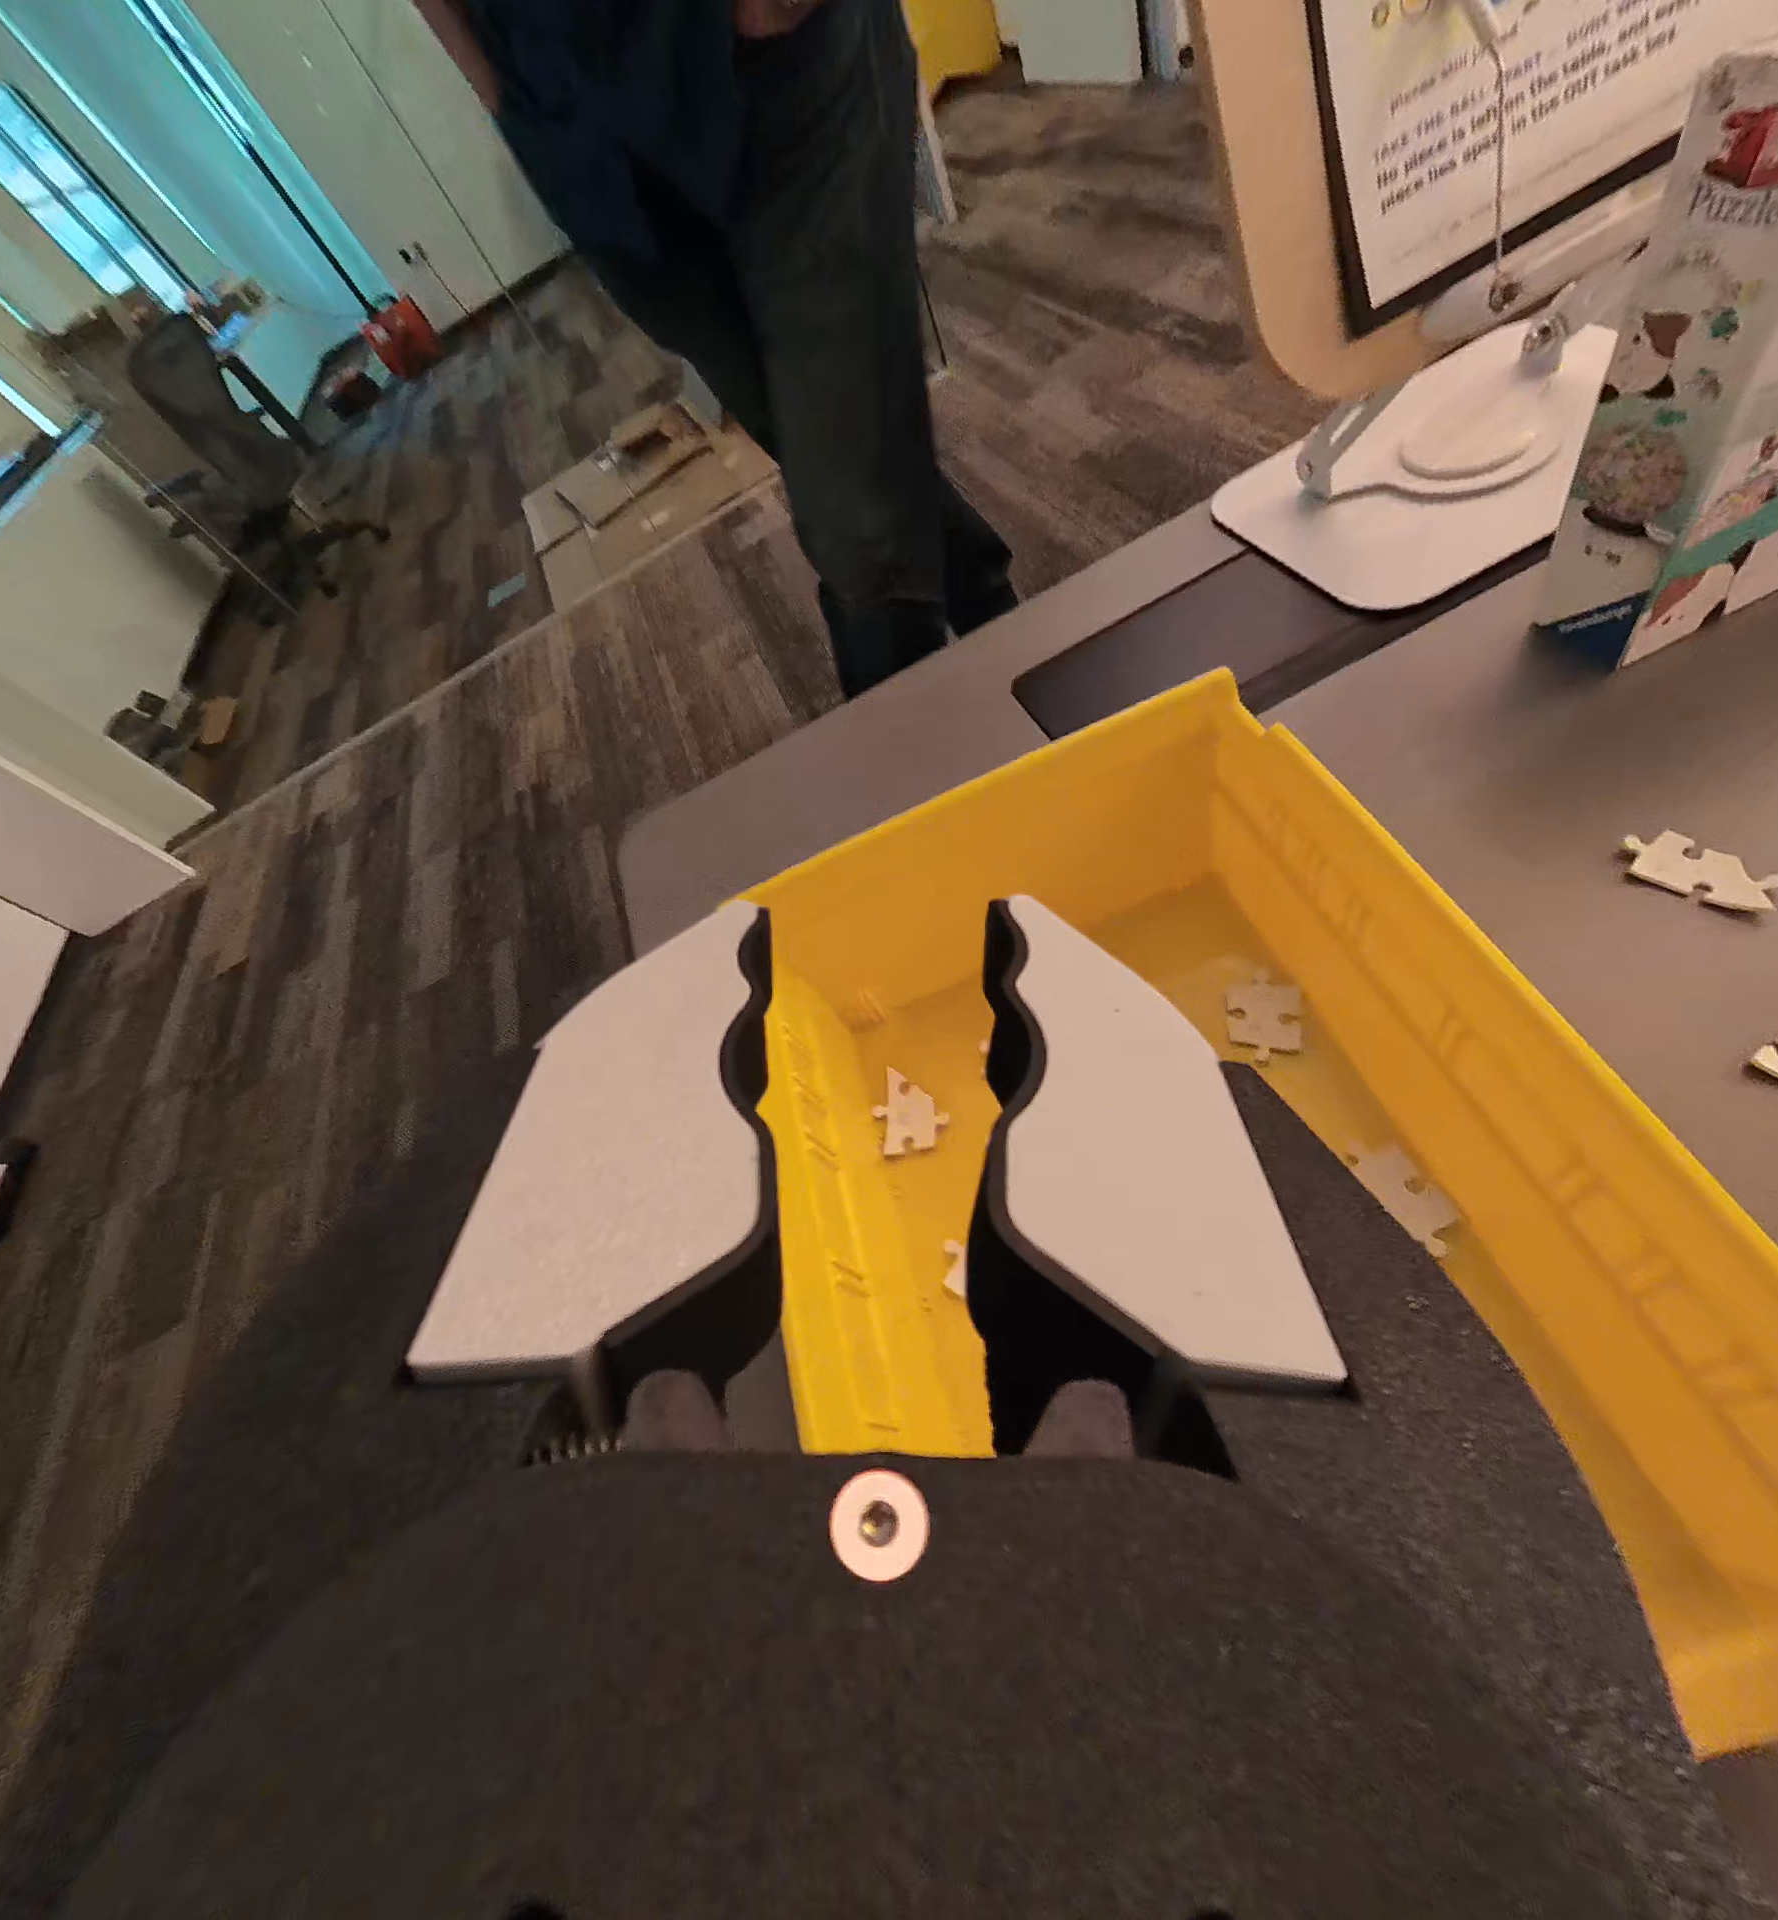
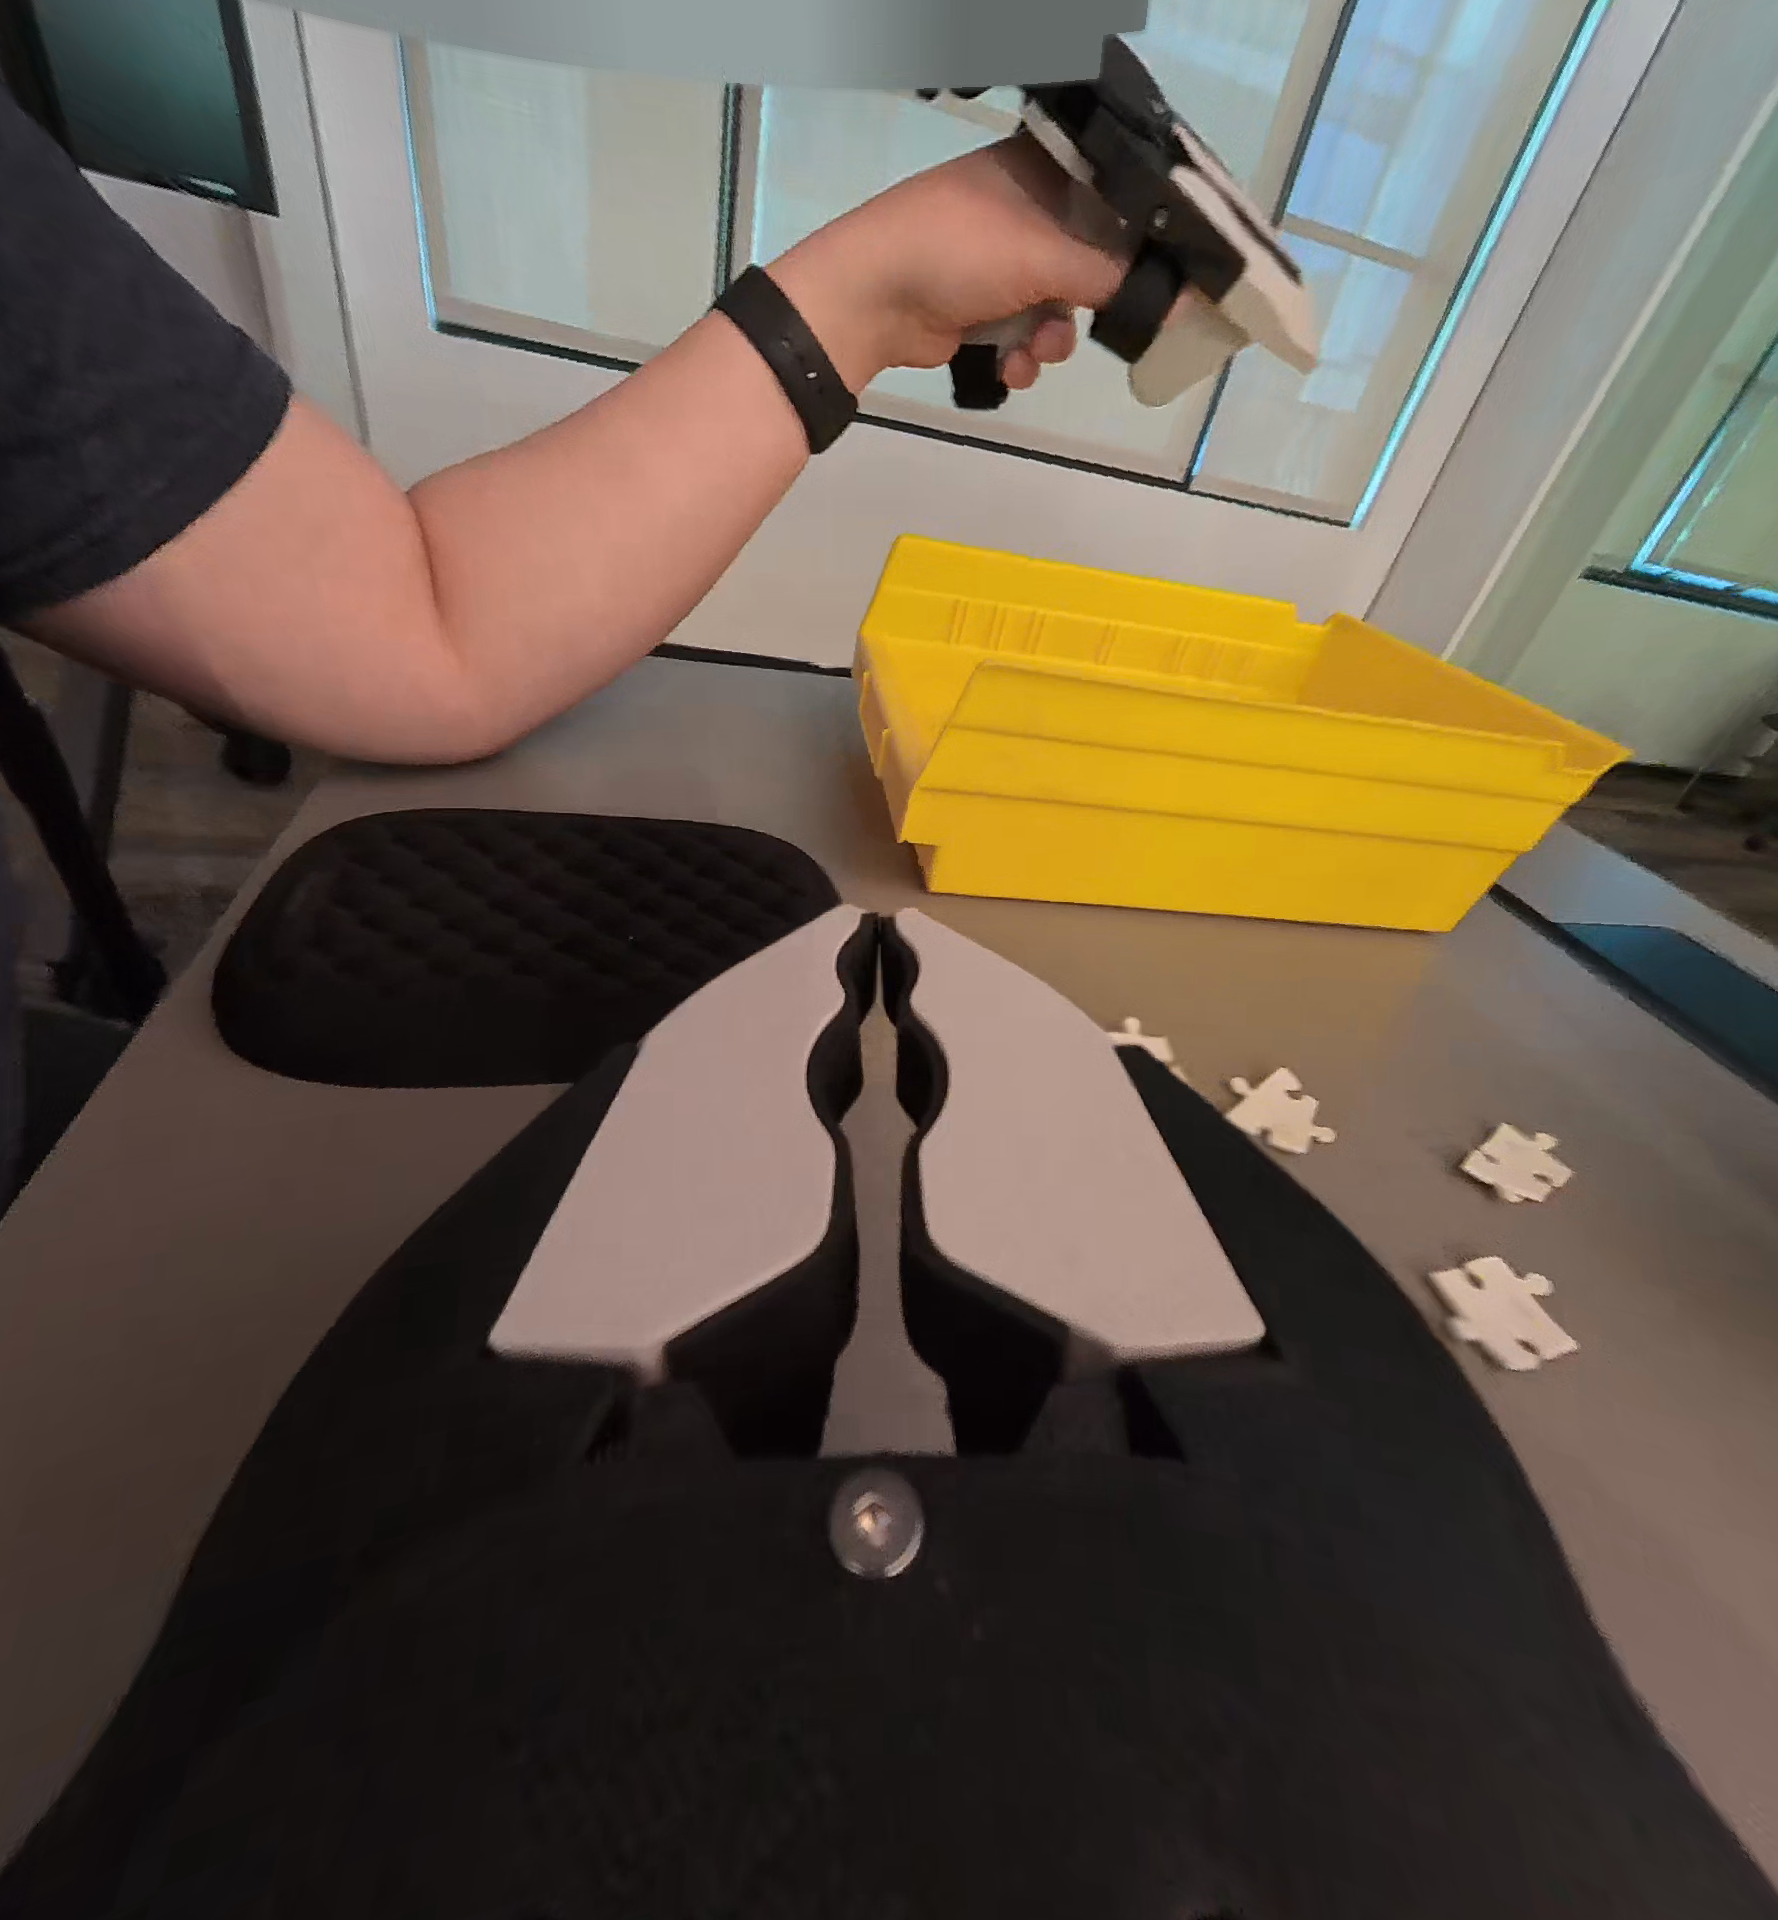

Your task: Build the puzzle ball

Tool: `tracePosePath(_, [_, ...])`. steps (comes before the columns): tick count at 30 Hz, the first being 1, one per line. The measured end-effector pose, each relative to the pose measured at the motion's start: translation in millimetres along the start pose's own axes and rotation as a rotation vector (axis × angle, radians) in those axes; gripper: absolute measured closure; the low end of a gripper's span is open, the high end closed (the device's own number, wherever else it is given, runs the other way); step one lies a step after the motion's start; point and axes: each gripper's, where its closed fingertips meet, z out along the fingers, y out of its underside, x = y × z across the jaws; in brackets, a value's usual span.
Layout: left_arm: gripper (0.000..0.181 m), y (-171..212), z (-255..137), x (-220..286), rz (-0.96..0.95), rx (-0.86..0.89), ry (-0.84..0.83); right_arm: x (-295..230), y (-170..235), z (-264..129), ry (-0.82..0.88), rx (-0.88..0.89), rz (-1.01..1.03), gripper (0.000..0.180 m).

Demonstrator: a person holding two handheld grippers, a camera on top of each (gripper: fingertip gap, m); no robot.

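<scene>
My left gripper [image 1: 872, 914] hangs open over the yellow bin [image 1: 1487, 1143], with nothing between its fingers. Several white puzzle pieces [image 1: 911, 1112] lie on the bin's floor. In the right wrist view the left gripper [image 2: 1217, 301] is held high above the bin [image 2: 1228, 790] by a hand. My right gripper [image 2: 880, 925] is shut, fingertips together with nothing between them, low over the grey table [image 2: 656, 748]. Loose white puzzle pieces [image 2: 1280, 1110] lie on the table to its right. They also show in the left wrist view [image 1: 1700, 871], right of the bin.
A black textured pad [image 2: 511, 935] lies on the table left of my right gripper. A puzzle box [image 1: 1737, 395] and a white stand [image 1: 1425, 468] with a sign board [image 1: 1487, 135] sit at the table's far side. A person [image 1: 760, 260] stands beyond the table. Some 35 centimeters of space lies between my two pairs of fingers.
</scene>
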Motion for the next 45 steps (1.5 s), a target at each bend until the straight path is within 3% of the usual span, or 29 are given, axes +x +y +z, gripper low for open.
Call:
tracePosePath(3, [0.142,6,11,6,-0.008,-0.021,0.032,-2,0,1,-0.022,0.024,0.035,0.15])
tracePosePath(4, [0.142,9,14,7,-0.014,-0.031,0.041,-1,-1,0,-0.012,0.03,0.029,0.15])
tracePosePath(6, [0.149,14,18,7,-0.023,-0.048,0.055,1,-1,-1,0.003,0.025,0.017,0.156])
tracePosePath(8, [0.174,18,21,9,-0.034,-0.061,0.079,0,1,-3,0.0,0.012,0.005,0.175])
tracePosePath(9, [0.181,20,22,11,-0.043,-0.067,0.1,0,1,-3,-0.003,0.015,0.006,0.175])
tracePosePath(11, [0.181,24,23,12,-0.057,-0.085,0.12,1,1,-3,0.0,0.014,0.01,0.175])
tracePosePath(14, [0.18,27,22,15,-0.056,-0.102,0.141,6,-5,-6,0.029,0.049,0.008,0.156])
tracePosePath(15, [0.172,26,22,14,-0.065,-0.102,0.136,5,-5,-7,0.022,0.048,0.01,0.161])
tracePosePath(16, [0.159,26,22,15,-0.073,-0.104,0.141,4,-4,-8,0.011,0.04,0.011,0.178])
tracePosePath(17, [0.156,26,22,17,-0.078,-0.108,0.152,4,-3,-8,0.011,0.033,0.013,0.179])
tracePosePath(18, [0.158,26,22,18,-0.076,-0.109,0.159,4,-2,-8,0.006,0.032,0.016,0.179])
tracePosePath(20, [0.181,25,21,19,-0.06,-0.105,0.166,5,-3,-9,0.006,0.041,0.028,0.169])
tracePosePath(22, [0.181,25,20,23,-0.061,-0.11,0.188,7,-7,-10,0.028,0.065,0.027,0.16])
tracePosePath(24, [0.181,27,20,25,-0.058,-0.124,0.202,4,-3,-9,-0.002,0.033,0.039,0.179])
tracePosePath(27, [0.16,30,22,22,-0.057,-0.146,0.175,3,1,-8,-0.018,0.019,0.068,0.178])
tracePosePath(28, [0.16,32,22,23,-0.056,-0.156,0.179,5,-1,-8,-0.001,0.038,0.063,0.17])
tracePosePath(29, [0.162,33,22,23,-0.052,-0.161,0.185,7,-3,-9,0.019,0.052,0.055,0.163])
tracePosePath(31, [0.181,34,21,25,-0.045,-0.162,0.204,8,-3,-10,0.024,0.041,0.054,0.168])
tracePosePath(32, [0.181,34,20,25,-0.048,-0.163,0.207,9,0,-10,0.019,0.024,0.062,0.179])
tracePosePath(35, [0.18,36,19,26,-0.047,-0.169,0.215,8,5,-8,-0.001,0.008,0.101,0.179])
tracePosePath(40, [0.156,43,21,18,-0.059,-0.21,0.166,9,2,-8,0.013,0.028,0.092,0.164])
tracePosePath(45, [0.152,48,20,13,-0.078,-0.241,0.147,9,4,-6,0.019,0.026,0.096,0.154])
